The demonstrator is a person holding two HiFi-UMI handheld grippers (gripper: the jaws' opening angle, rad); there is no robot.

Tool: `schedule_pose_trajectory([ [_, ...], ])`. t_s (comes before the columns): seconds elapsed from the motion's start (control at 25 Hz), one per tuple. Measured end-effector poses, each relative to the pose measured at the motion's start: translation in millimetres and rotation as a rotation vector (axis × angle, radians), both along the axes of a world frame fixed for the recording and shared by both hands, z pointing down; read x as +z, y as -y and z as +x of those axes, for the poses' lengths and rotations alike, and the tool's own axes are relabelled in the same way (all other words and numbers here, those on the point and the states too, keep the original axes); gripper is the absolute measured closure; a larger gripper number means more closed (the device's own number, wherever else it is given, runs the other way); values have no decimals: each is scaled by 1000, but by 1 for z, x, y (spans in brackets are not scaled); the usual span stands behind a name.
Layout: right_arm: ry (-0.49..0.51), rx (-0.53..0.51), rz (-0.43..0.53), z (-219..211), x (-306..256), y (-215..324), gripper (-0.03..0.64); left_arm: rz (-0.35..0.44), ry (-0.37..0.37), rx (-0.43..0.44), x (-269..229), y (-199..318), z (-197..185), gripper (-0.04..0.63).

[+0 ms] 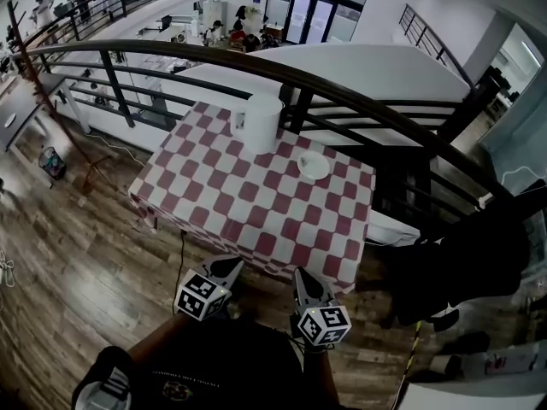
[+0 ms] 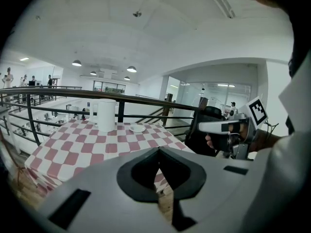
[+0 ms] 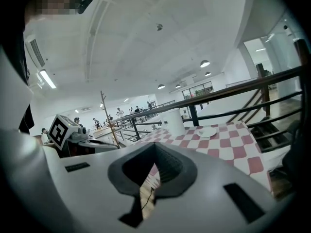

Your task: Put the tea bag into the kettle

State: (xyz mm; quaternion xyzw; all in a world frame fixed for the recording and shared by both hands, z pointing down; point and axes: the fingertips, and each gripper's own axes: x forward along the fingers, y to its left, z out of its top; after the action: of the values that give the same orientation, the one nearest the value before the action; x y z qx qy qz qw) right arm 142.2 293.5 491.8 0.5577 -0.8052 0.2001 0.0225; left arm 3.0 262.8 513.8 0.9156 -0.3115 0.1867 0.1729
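Our left hand-held gripper [image 1: 227, 268] and right hand-held gripper [image 1: 304, 275] are closed and empty; we should open one and reach toward the saucer [image 1: 314, 166] beside the kettle [image 1: 261, 122].

The table [image 1: 256, 216] stands with its far side against the railing [image 1: 359, 101]. On the table, near its far edge and left of the middle, stands the kettle [image 1: 259, 125]. The saucer [image 1: 314, 166] lies on the table to the right of the kettle, a little nearer and apart from it. Off the table's near edge, the left gripper [image 1: 226, 271] and right gripper [image 1: 307, 281] sit side by side. A coat stand [image 1: 34, 67] stands far left.
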Motion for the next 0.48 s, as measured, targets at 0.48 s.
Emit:
schedule_pose_trajectory([
  [0.48, -7, -3, -13, 3, -2, 56, 606, -14, -17, -26, 4, 52, -8, 592],
])
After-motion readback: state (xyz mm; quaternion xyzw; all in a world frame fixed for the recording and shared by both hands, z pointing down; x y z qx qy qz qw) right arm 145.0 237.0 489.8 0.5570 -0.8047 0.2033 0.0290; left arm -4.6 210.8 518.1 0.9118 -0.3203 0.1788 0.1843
